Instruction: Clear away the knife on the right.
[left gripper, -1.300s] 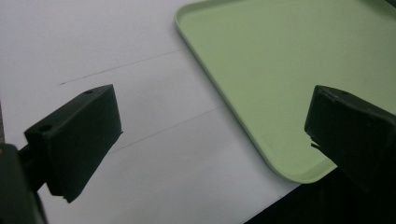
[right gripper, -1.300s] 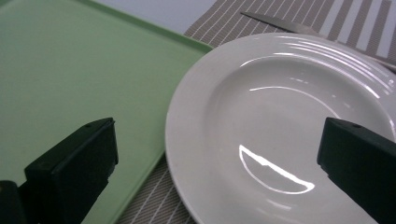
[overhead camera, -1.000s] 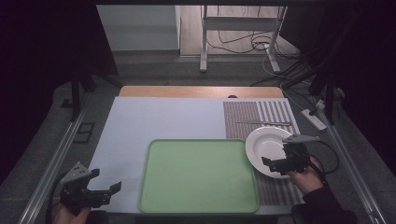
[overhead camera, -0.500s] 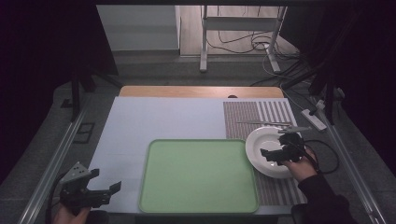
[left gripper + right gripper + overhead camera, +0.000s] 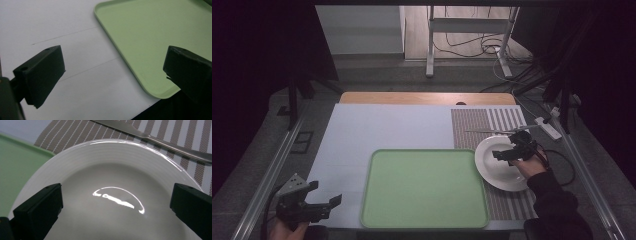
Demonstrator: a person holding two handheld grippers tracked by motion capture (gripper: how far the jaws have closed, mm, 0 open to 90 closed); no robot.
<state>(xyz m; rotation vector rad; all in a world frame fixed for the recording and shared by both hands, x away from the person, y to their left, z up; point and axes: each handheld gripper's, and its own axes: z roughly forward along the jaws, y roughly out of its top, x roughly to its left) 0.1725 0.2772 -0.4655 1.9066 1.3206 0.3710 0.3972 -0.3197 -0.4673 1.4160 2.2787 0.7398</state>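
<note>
A white plate [image 5: 497, 170] lies on a striped placemat [image 5: 472, 125], its left rim just over the right edge of a green tray [image 5: 424, 187]. My right gripper [image 5: 503, 147] hovers open over the plate's far part, jaws pointing left. In the right gripper view its jaws stand wide on either side of the plate's [image 5: 112, 170] glossy well, the gripper [image 5: 115, 195] holding nothing. A metal knife [image 5: 492, 131] rests just beyond the plate. My left gripper [image 5: 326, 194] waits open at the table's front left corner, aimed at the tray [image 5: 155, 37].
A pale blue mat [image 5: 387, 125] covers the table left of the placemat. The knife [image 5: 160, 141] lies across the placemat [image 5: 75, 132] stripes. Metal rails run along both table sides. Cables and a table frame lie on the floor beyond.
My right gripper has moved away from the person, from the plate's near right edge to over its far part. The left gripper has stayed put.
</note>
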